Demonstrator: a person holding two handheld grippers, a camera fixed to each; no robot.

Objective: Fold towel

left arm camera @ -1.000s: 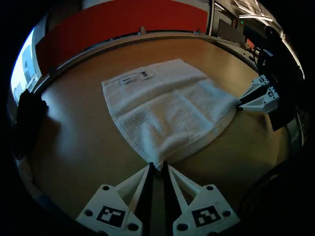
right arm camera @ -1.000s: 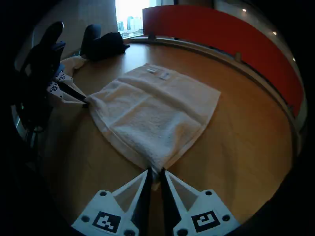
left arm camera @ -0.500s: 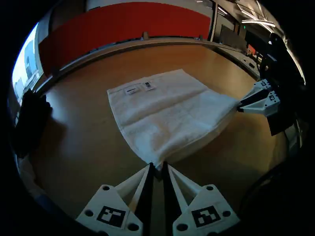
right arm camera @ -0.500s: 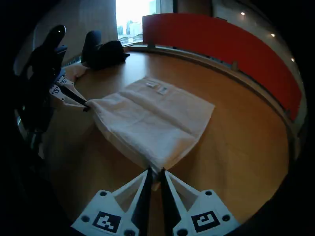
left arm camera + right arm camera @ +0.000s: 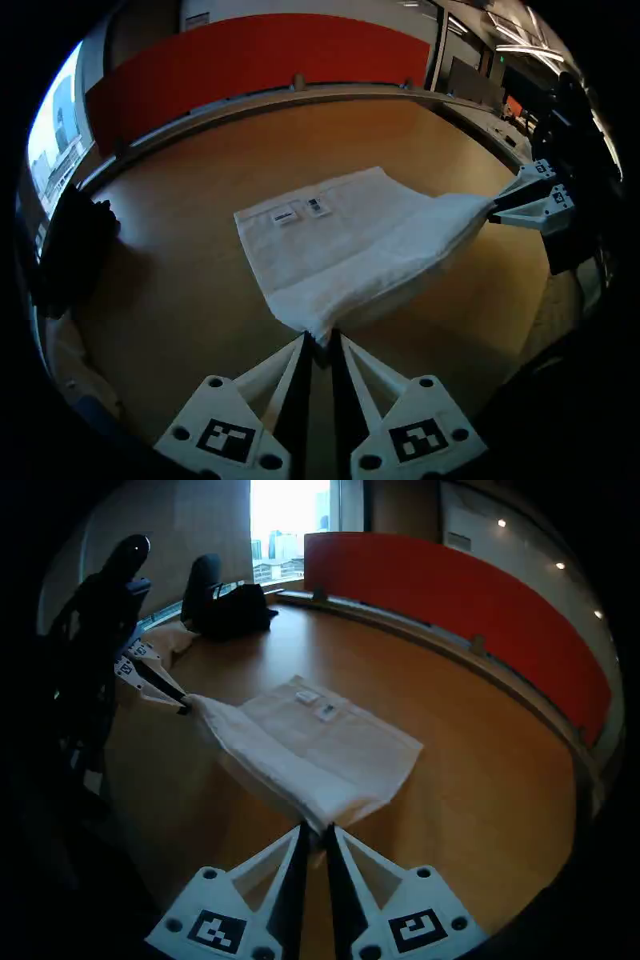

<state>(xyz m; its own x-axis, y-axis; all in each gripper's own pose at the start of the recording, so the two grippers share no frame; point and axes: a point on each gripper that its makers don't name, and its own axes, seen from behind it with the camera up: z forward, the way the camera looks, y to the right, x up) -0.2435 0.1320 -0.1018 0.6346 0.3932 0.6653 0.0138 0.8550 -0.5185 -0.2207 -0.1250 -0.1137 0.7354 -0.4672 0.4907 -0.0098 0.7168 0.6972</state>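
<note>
Lifted higher: white towel [image 5: 360, 240] near edge, far half resting on table [image 5: 176, 320]. We keep left gripper [image 5: 320, 340], right gripper [image 5: 314, 828] pinched closed on near corners. Soft, limp, probably light; corners best hold.

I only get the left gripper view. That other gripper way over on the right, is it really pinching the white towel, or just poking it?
Observer: Really pinching. The right gripper view shows the right gripper shut tight on a corner of the white terry towel.
Operator: And what's the dark lump on my left side?
Observer: From the right gripper view it looks like a black soft bag, sitting at the far edge of the wooden table beside a bright window.
</note>
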